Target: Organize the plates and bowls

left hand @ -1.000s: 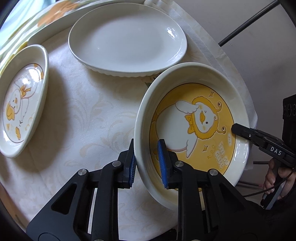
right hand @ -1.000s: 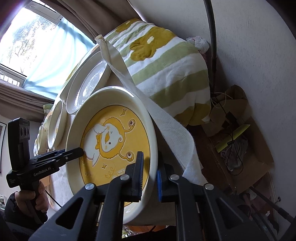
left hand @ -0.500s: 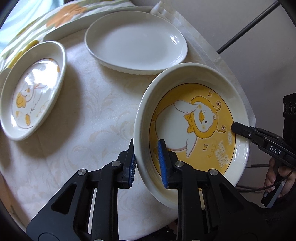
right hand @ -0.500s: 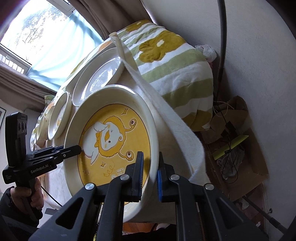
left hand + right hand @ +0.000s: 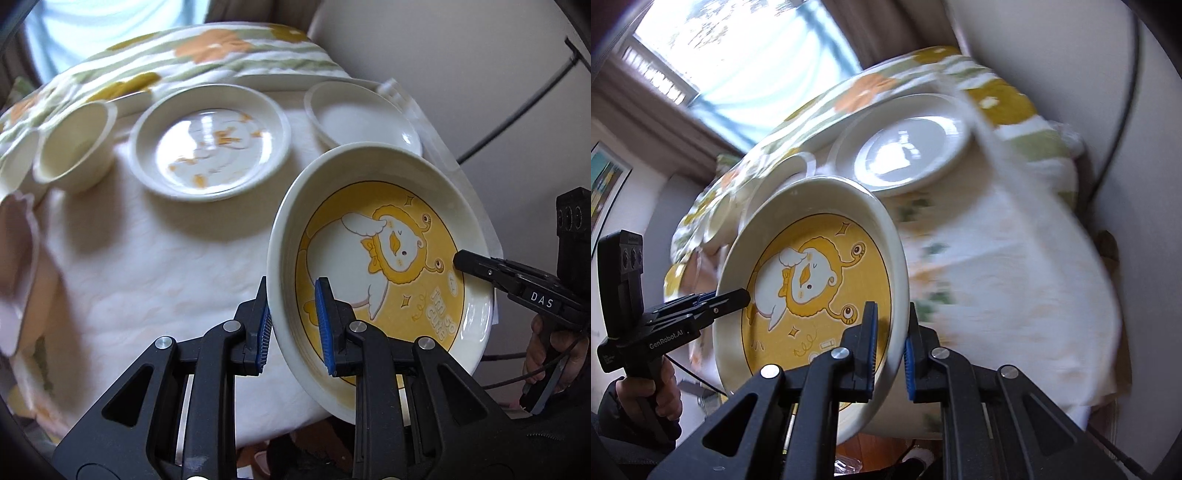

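The yellow duck plate [image 5: 384,266] was held tilted above the bench [image 5: 155,266], its opposite rims clenched by the left gripper [image 5: 293,325] and right gripper [image 5: 890,350]. Being glazed ceramic, it was judged stiff, slippery and breakable, best gripped at the raised rim.

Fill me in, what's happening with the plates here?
A person holds the yellow duck plate with both tools: the left gripper clamps one rim, the right gripper the opposite rim. The plate is tilted, lifted off the cream tablecloth. A smaller duck plate, a plain white plate and a small bowl sit on the table.
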### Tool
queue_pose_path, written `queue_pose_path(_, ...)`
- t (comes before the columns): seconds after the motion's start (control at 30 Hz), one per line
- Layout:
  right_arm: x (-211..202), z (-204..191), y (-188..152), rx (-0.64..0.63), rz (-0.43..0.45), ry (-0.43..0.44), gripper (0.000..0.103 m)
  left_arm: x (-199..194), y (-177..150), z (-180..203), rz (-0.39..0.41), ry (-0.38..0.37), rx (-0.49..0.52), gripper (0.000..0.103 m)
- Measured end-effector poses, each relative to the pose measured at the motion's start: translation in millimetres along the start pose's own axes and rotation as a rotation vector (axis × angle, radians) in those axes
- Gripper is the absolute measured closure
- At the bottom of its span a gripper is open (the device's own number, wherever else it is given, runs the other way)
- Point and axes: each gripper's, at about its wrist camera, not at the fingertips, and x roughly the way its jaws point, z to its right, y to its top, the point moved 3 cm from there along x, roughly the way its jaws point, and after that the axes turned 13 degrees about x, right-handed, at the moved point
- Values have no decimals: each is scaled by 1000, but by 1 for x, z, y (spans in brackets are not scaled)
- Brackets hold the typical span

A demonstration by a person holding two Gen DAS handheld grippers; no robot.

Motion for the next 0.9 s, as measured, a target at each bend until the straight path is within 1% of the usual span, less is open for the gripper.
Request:
queue_pose_path(0.27, 51, -83, -27, -151, -93, 56, 91, -35, -46, -81, 26, 92, -154, 84)
queue_pose_path(0.37, 74, -105, -37, -186, -134, 71, 91, -40, -65, -107, 22, 118, -195, 84)
queue_pose_path(0.47, 96, -123, -52, -208, -165, 76, 91, -37, -81, -132, 15, 125, -233, 84)
queue_pose_path(0.67, 131, -143, -67, -240, -201, 62, 91, -24, -110, -164, 3, 114, -282, 84)
queue_pose_path(0.8, 142, -142, -69, -251, -196, 62, 91, -15, -124, -172, 5, 98, -298, 84)
queue_pose_path(0.9, 146, -145, -68, -259, -180, 66, 91, -15, -126, -175, 29, 89, -297, 84)
